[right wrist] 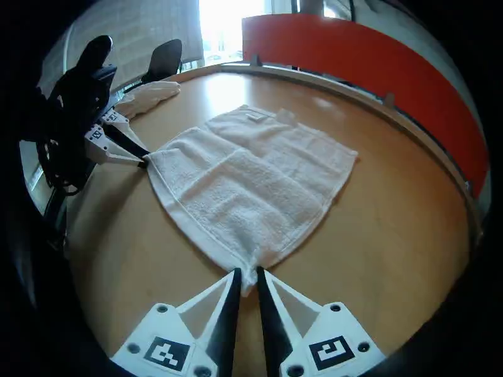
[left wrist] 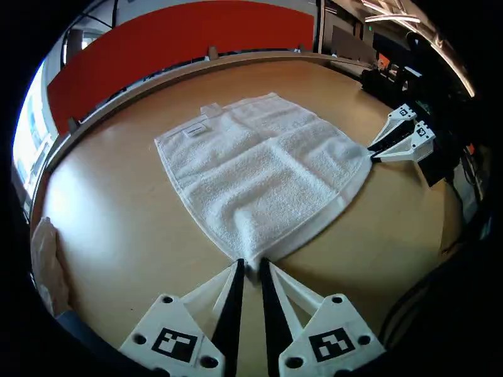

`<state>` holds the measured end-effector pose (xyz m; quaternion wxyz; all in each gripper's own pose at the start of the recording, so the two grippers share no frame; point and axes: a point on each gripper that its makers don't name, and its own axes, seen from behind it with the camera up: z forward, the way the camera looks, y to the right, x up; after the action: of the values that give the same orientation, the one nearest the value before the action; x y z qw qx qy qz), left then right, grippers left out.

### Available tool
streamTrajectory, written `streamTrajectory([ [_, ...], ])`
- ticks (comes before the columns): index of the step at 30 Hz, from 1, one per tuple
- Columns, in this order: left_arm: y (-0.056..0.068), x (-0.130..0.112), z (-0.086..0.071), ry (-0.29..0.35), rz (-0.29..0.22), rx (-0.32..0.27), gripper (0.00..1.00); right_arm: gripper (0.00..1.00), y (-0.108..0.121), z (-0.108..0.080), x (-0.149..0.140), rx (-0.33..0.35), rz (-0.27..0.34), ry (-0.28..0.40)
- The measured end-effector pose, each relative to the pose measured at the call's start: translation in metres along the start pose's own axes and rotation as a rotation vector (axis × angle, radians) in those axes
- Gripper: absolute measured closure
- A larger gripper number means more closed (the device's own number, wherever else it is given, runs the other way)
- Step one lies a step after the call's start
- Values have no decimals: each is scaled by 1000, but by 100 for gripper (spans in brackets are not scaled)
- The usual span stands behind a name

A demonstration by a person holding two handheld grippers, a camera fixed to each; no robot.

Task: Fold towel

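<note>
My left gripper (left wrist: 251,264) and right gripper (right wrist: 248,273) each pinch a near corner of the soft, floppy towel (left wrist: 264,163), good holds.

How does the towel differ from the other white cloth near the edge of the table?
The towel lies spread flat in the middle of the table; the cloth is bunched near its edge. The towel is held at two corners, one in the left gripper, one in the right gripper; nothing touches the cloth. The towel covers more of the table than the cloth. Both are white and rest on the table.
</note>
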<state>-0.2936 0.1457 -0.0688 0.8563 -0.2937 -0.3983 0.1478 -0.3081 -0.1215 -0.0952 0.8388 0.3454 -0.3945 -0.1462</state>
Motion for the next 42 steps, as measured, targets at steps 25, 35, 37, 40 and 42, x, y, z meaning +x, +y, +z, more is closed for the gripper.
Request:
streamTrajectory([
  [25, 0, 1, -1, -9, -32, 7, 85, 91, -1, -5, 3, 13, 0, -15],
  [35, 0, 6, -2, -4, -38, 5, 87, 92, -2, -9, 3, 26, -15, -32],
  [37, 1, 7, -1, -4, -36, 2, 87, 93, 0, -8, 2, 22, -15, -37],
  [40, 2, 7, -1, -3, -33, -2, 87, 94, 4, -7, 5, 7, -17, -32],
  [42, 3, 7, -1, -2, -32, -2, 87, 94, 5, -8, 8, -1, -22, -22],
])
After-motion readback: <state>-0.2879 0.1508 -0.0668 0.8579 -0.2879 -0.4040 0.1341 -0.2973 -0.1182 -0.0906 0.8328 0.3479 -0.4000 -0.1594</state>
